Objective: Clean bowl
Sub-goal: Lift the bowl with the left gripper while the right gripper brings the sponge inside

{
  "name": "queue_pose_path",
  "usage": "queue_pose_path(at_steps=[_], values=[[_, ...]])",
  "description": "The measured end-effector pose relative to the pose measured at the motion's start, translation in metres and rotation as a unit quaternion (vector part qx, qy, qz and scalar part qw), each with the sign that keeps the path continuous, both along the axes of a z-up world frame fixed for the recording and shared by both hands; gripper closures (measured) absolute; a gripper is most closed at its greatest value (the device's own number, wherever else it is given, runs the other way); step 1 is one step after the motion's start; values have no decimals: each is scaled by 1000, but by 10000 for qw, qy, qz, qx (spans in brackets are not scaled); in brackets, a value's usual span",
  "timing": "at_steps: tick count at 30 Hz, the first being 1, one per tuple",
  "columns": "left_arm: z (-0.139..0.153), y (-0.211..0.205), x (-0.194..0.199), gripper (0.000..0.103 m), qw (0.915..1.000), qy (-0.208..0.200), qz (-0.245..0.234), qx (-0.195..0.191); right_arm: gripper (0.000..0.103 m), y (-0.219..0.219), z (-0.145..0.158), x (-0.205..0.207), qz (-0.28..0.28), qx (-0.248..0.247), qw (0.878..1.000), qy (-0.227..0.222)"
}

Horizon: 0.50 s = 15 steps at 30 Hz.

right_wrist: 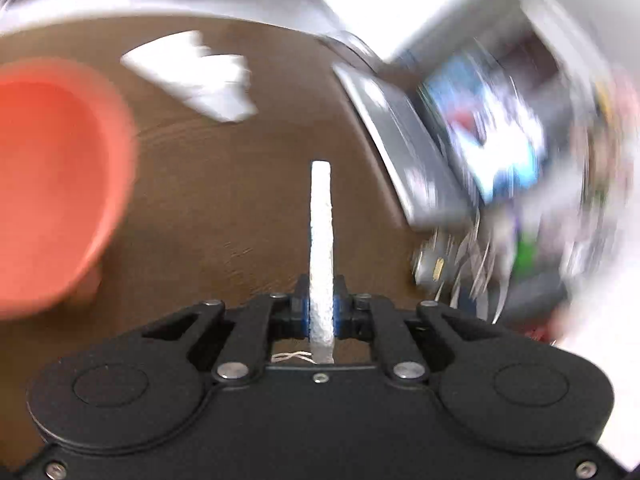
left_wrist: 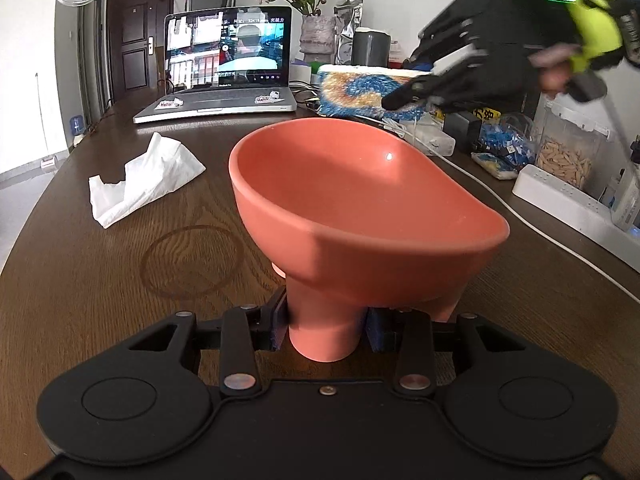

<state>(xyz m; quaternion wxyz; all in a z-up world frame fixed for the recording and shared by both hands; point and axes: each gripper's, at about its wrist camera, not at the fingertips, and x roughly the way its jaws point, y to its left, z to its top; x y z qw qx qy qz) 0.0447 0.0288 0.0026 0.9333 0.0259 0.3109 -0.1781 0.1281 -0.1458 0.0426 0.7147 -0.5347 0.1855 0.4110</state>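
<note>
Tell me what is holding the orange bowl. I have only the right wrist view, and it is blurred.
Observer: The left claw is shut on the bowl by its stubby handle.
Operator: Is anything left inside the bowl?
Observer: No residue shows. The inside looks plain orange with one small glint.
Operator: Is the table marked?
Observer: A faint ring mark lies on the table, left of the bowl.
</note>
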Motion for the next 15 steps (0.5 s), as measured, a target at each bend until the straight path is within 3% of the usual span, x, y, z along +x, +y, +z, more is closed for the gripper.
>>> queue_pose_path(at_steps=[1, 2, 3, 6, 12, 15], values=[[0, 0, 0, 65, 10000, 5, 7, -12, 90, -2, 1, -21, 649, -281, 9975, 0], [0, 1, 0, 65, 10000, 13, 16, -24, 89, -2, -1, -31, 830, -489, 9952, -162], [0, 1, 0, 65, 10000, 13, 14, -23, 88, -2, -8, -49, 1299, -977, 9846, -650], [-1, 1, 0, 65, 10000, 10, 16, -12, 90, -2, -2, -59, 1747, -1401, 9687, -1067], [-1, -2, -1, 65, 10000, 48, 13, -14, 91, -2, 0, -84, 2816, -2275, 9114, -1958], [-1, -2, -1, 65, 10000, 43, 25, -14, 91, 4, 0, -86, 3058, -2417, 8959, -2134]])
